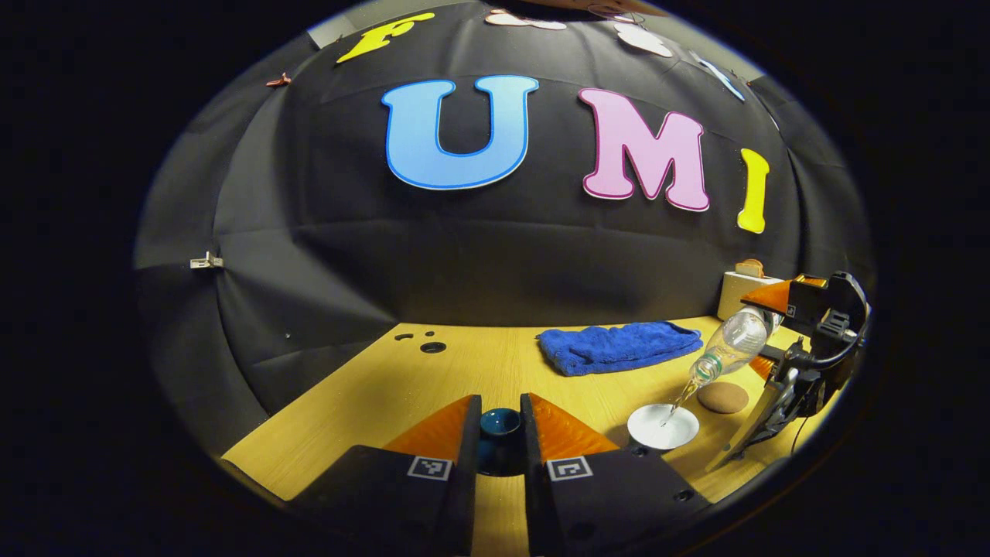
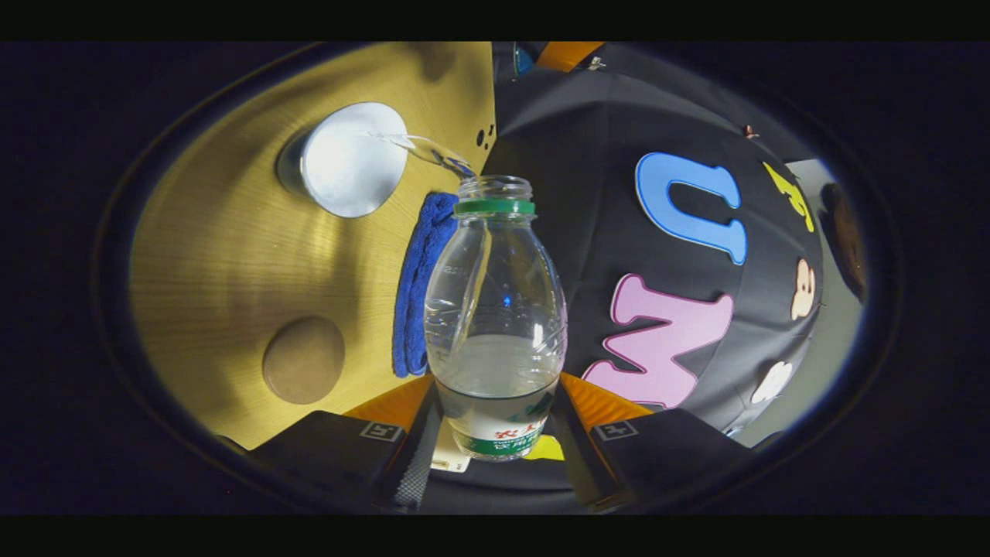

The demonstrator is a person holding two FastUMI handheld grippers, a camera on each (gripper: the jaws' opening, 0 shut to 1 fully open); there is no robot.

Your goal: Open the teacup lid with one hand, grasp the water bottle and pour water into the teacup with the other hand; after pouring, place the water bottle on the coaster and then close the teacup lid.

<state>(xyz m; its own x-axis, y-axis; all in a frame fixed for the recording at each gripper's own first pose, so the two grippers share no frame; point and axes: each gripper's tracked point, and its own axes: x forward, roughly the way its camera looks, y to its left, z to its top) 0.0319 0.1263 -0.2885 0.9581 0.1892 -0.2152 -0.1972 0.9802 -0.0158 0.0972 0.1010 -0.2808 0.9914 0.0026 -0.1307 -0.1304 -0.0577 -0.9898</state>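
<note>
The right tool point(image 2: 495, 445) clamps the water bottle point(image 2: 495, 325), tilted with its mouth over the open teacup point(image 1: 663, 427) on the worktop point(image 1: 495, 363), water streaming in. The left tool point(image 1: 500, 433) grips the dark teacup lid point(image 1: 500, 424). The coaster point(image 1: 723, 397) lies just beside the teacup.
</note>
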